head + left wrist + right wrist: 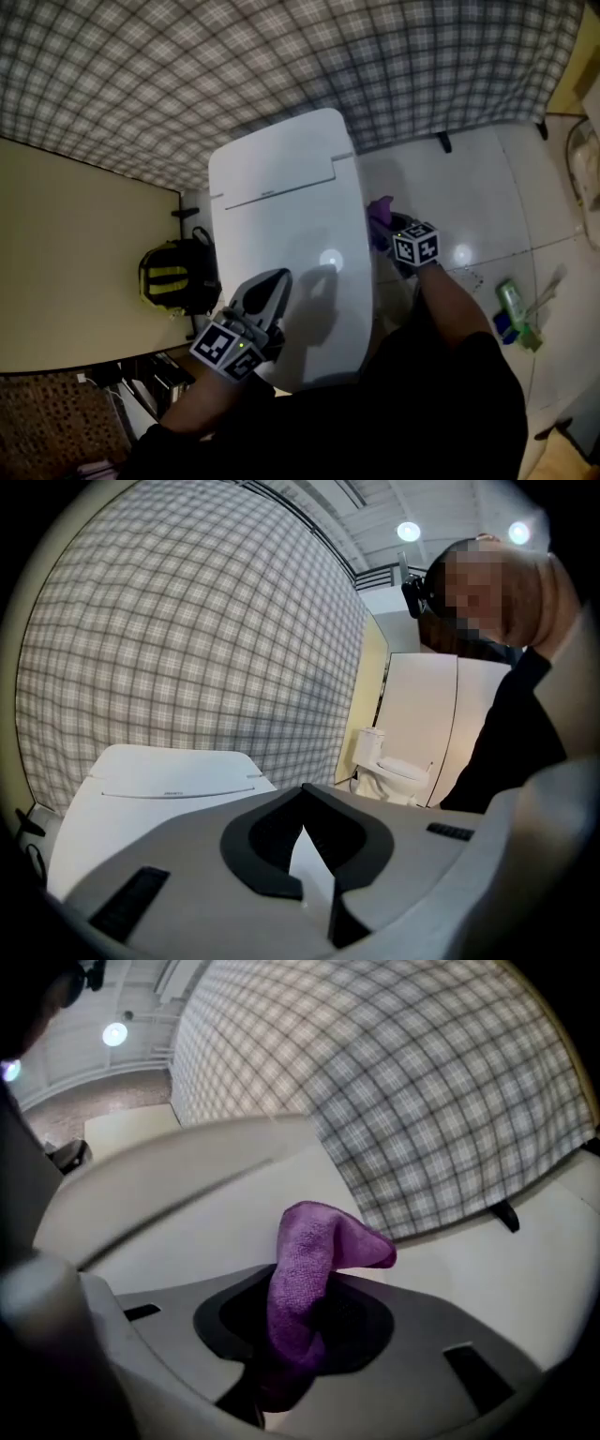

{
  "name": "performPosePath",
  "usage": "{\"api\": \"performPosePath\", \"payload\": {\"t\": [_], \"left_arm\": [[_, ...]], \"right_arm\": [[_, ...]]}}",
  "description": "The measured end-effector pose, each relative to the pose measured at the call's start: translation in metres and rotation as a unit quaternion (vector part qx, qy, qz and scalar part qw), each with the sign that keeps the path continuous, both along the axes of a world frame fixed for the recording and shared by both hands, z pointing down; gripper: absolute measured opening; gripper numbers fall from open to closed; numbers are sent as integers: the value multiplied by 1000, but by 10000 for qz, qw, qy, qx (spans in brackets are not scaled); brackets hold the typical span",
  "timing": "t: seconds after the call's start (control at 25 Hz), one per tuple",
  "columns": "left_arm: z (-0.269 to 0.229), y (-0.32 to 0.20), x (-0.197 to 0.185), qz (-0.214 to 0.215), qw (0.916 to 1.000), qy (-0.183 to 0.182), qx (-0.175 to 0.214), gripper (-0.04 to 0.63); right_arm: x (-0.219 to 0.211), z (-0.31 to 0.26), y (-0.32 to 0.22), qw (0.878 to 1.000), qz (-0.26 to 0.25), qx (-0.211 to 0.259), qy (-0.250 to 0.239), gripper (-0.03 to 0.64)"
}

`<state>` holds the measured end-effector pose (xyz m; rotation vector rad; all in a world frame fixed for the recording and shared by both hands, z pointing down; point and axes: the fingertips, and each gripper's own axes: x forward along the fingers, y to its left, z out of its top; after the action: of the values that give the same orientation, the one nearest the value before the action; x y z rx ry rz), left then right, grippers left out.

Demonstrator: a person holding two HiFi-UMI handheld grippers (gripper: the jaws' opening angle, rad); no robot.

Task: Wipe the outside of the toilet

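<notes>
Left grey tongs [274, 281] point forward, tips closed together with nothing between them. Right grey tongs [389, 228] point forward, clamped on a purple microfibre cloth [305, 1279].

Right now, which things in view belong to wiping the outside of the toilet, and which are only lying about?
For the job: white toilet, lid closed; purple cloth, clamped in the right gripper; left gripper, shut and empty, over the lid.

Lying about: black and yellow backpack beside the toilet; green bottle on the floor; second toilet in the background.
</notes>
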<state>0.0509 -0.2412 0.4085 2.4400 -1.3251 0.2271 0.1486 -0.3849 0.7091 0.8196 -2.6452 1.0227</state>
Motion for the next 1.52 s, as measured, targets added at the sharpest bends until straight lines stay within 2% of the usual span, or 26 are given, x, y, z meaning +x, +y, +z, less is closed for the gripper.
{"api": "performPosePath", "payload": {"t": [0.16, 0.24, 0.32, 0.44, 0.6, 0.72, 0.84, 1.04, 1.2, 1.28, 1.36, 1.44, 1.52], "left_arm": [[24, 0, 6, 123, 9997, -45, -222, -6], [36, 0, 11, 208, 9989, -8, -409, -6], [39, -3, 12, 232, 9990, -15, -393, -5], [33, -7, 7, 174, 9995, -2, -258, -6], [8, 13, 2, 173, 9998, 112, -1, -6], [-12, 37, -4, 94, 9996, 210, 156, -6], [-22, 60, 0, 47, 9994, 271, 215, -6], [-23, 100, 1, 132, 9996, 239, 119, -6], [-6, 119, -3, 118, 9999, 91, -69, -6], [3, 128, -4, 110, 9998, 71, -175, -6], [6, 138, -2, 125, 9997, 72, -179, -6], [4, 146, -3, 113, 9998, 69, -140, -6], [-2, 152, -5, 70, 9999, 107, -81, -5]], "right_arm": [[1, 99, 0, 9942, 181, -792, 706, 107], [5, 130, 2, 9885, 326, -1321, 661, 107], [6, 136, 1, 9856, 374, -1595, 424, 107], [8, 105, 3, 9888, 198, -1482, 1, 118], [24, 18, 41, 9910, -29, -1110, -754, 118], [24, -51, 101, 9832, -498, -971, -1465, 120], [24, -80, 144, 9766, -843, -887, -1767, 120], [24, -55, 148, 9713, -189, -919, -2188, 121], [23, -20, 135, 9668, 281, -1152, -2263, 121], [22, 3, 129, 9672, 454, -1325, -2118, 121], [24, 32, 124, 9736, 634, -1474, -1625, 121], [24, 65, 126, 9800, 760, -1659, -790, 120], [26, 90, 132, 9797, 760, -1850, 163, 120]]}}
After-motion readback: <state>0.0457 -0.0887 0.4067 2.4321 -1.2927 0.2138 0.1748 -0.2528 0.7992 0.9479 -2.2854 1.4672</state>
